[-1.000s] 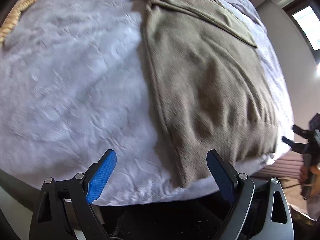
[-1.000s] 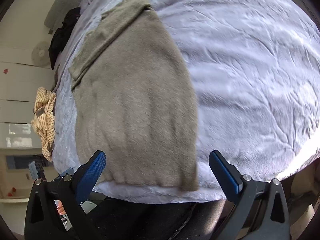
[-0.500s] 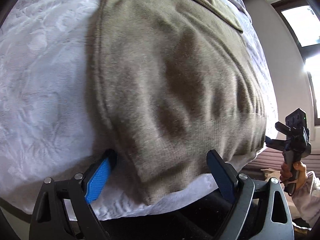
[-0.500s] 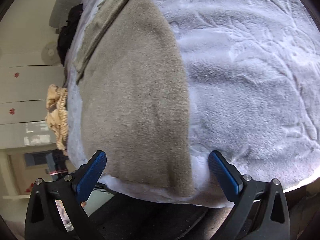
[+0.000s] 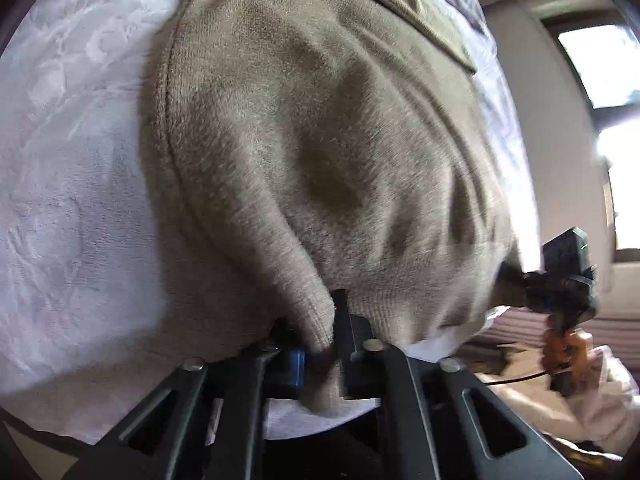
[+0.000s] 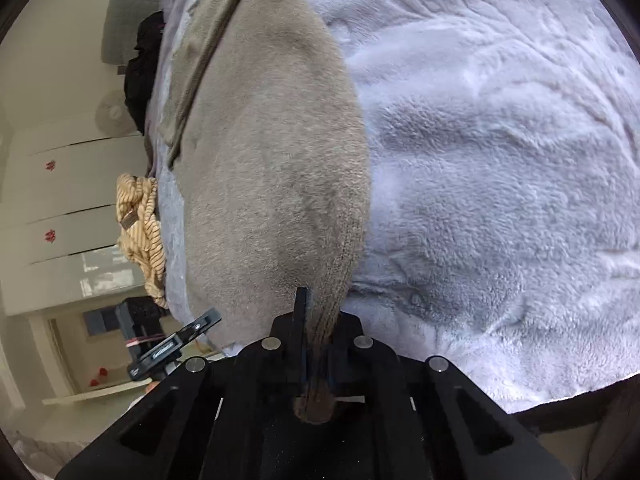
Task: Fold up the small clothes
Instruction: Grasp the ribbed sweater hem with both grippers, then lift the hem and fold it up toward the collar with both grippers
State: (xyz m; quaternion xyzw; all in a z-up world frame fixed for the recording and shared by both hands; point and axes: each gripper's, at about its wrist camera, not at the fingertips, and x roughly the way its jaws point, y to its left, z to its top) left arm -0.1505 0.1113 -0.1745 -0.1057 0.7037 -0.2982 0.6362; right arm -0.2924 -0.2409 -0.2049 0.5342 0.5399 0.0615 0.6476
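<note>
An olive-brown knit sweater (image 5: 320, 140) lies flat along a pale plush bedspread (image 5: 72, 200), its near hem at the bed's front edge. My left gripper (image 5: 320, 344) is shut on the hem's left corner, with cloth bunched between the blue pads. In the right wrist view the same sweater (image 6: 272, 152) runs away from me, and my right gripper (image 6: 318, 344) is shut on its right hem corner, a roll of fabric hanging below the pads. The right gripper (image 5: 516, 280) also shows at the sweater's far corner in the left wrist view.
A striped tan garment (image 6: 140, 232) hangs over the bed's left side, with a dark garment (image 6: 140, 72) further back. White cupboards (image 6: 60, 200) stand to the left, a bright window (image 5: 600, 72) to the right. The plush bedspread (image 6: 500, 180) spreads wide beside the sweater.
Both grippers came down to the sweater's near hem and closed on its two corners. The cloth now puckers up between each pair of pads.
</note>
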